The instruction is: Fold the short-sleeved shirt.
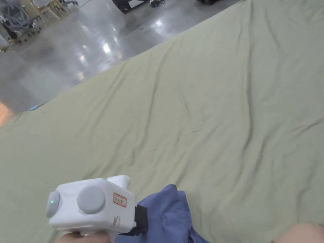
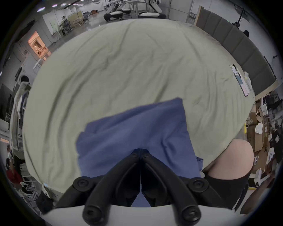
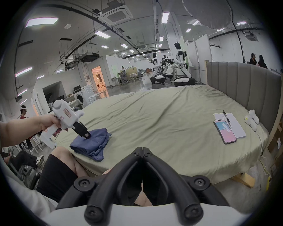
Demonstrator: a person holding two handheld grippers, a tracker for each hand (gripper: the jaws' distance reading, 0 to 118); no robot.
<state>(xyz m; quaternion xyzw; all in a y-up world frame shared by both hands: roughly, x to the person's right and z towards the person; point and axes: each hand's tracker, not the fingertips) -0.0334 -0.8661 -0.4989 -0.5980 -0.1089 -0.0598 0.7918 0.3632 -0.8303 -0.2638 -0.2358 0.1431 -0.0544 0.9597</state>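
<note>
While the folded blue shirt (image 3: pixel 91 142) lies at the lower left of the right gripper view, near the bed's (image 3: pixel 168 116) front edge, the left tongs (image 3: pixel 86 135) are pressed together with their tips on it. At lower centre, the right tongs (image 3: pixel 142 150) are held shut, pinching nothing.

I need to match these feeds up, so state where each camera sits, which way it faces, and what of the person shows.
Head view: on the head, looking down over the bed sheet; shows the left gripper, the hand holding it, a knee.
Left gripper view: on the left gripper, just above the blue shirt; shows its closed fingers, a knee.
Right gripper view: on the right gripper, off the bed's edge, facing across it; shows thighs, left arm.
All share the shirt.
</note>
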